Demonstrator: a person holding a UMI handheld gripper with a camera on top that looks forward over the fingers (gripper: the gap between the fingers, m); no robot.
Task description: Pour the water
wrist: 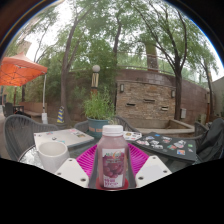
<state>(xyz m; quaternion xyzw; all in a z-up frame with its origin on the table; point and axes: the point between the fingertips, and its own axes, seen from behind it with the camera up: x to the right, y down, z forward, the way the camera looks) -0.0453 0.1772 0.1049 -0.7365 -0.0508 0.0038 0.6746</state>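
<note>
A small clear bottle [113,160] with a white cap and a pink fruit label stands upright between my fingers. My gripper [113,154] is shut on it, with the magenta pads [88,159] pressing against both of its sides. A white cup [52,153] sits on the table [30,158] just left of my left finger, its opening facing up. I cannot see inside the cup. The bottle's base is level with the lower part of the fingers, and whether it rests on the table is hidden.
A closed book [65,136] lies beyond the cup. A printed sheet with pictures [170,146] lies to the right past the fingers. A potted plant [98,110] stands behind the table, a metal chair [18,130] at the left, and a brick wall [150,95] beyond.
</note>
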